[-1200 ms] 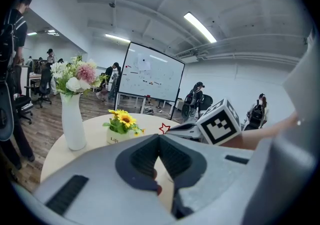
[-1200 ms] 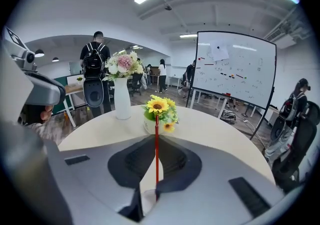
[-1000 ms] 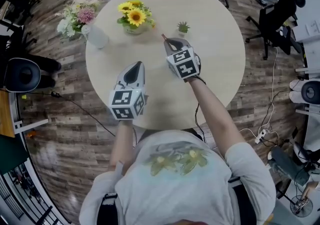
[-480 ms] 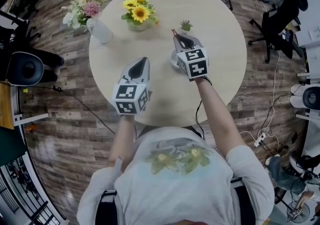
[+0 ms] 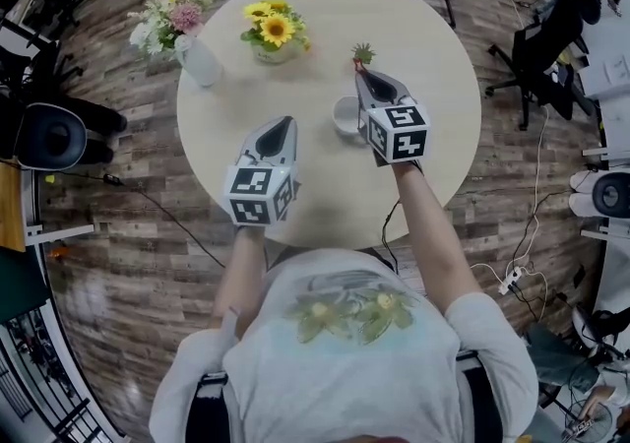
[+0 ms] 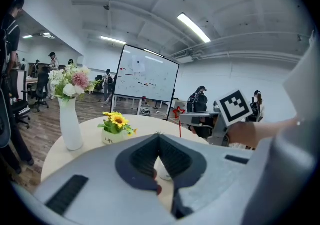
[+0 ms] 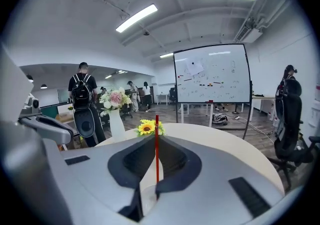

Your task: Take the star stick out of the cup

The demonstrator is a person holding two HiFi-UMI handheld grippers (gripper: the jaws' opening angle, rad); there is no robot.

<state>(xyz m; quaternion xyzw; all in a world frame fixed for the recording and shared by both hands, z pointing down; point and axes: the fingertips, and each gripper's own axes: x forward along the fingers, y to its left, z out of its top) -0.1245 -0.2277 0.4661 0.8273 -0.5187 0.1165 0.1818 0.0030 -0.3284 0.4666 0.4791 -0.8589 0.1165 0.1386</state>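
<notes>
My right gripper (image 5: 363,78) is shut on a thin red star stick (image 7: 156,145), which stands upright between its jaws. The red star (image 5: 356,64) shows just past the jaw tips, and the left gripper view has that star (image 6: 178,112) held high above the table. The white cup (image 5: 346,116) stands on the round table (image 5: 438,57), just left of my right gripper. My left gripper (image 5: 283,125) hovers over the table's near left part, jaws shut with nothing in them, pointing at the cup (image 6: 164,174).
At the table's far side stand a sunflower pot (image 5: 273,32), a small green plant (image 5: 363,52) right by the star, and a white vase of flowers (image 5: 193,55) at the left edge. Office chairs (image 5: 551,32) and cables lie around on the wood floor.
My right gripper has moved right and away from over the cup with the stick in it, so the cup now shows beside it. The left gripper has hardly moved.
</notes>
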